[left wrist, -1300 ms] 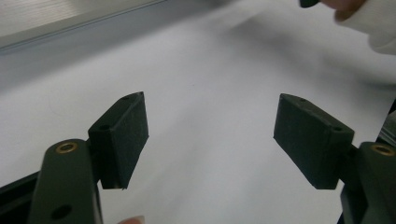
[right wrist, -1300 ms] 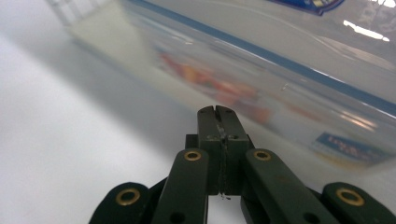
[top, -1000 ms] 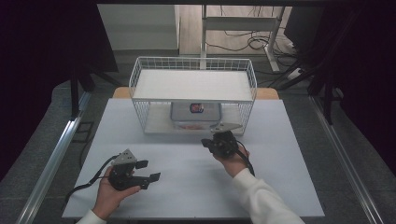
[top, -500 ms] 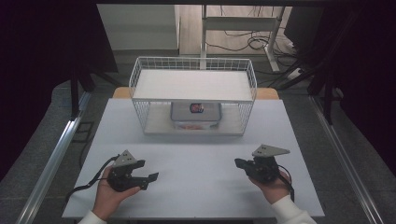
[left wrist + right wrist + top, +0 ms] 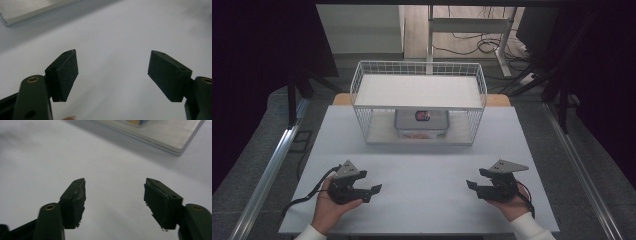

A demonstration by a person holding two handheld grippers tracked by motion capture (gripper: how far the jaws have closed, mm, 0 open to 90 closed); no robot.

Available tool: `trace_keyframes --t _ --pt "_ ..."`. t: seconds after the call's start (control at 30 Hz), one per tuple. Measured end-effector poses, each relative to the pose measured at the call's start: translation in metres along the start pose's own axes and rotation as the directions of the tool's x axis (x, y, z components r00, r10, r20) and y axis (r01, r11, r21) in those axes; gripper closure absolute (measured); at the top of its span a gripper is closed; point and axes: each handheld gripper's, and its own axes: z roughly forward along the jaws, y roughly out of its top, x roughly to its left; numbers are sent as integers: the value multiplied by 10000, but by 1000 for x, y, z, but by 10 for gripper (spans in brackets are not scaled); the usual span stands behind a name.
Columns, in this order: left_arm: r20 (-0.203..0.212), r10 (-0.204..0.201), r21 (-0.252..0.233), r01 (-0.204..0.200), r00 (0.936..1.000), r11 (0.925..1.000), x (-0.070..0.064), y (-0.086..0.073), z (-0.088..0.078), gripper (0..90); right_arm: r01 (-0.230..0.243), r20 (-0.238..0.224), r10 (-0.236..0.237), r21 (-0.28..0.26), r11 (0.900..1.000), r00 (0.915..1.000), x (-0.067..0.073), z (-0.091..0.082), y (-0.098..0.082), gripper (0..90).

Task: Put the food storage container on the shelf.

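High view: left gripper [image 5: 373,189] and right gripper [image 5: 472,184] rest wide open, empty, on worktop [image 5: 422,165] well short of wire basket [image 5: 362,80]; judged idle, next move needs a target.

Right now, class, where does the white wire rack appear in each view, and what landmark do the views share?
High view: the wire rack stands top centre, at the far side of the table.
Left gripper view: its bottom shelf cuts the top left corner.
Right gripper view: the bottom shelf lies along the top right.
Shared landmark: the white table.
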Motion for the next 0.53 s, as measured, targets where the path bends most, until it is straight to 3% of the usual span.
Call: trace_keyframes --t 0.33,0.53 --pt "-55 87 91 -87 9999 9999 2 1 3 234 -351 217 354 -121 9993 9991 -7 -6 -2 273" --pt "-207 100 172 -97 9997 9998 3 2 10 223 -230 345 232 -72 9997 9991 -6 -3 -4 198"
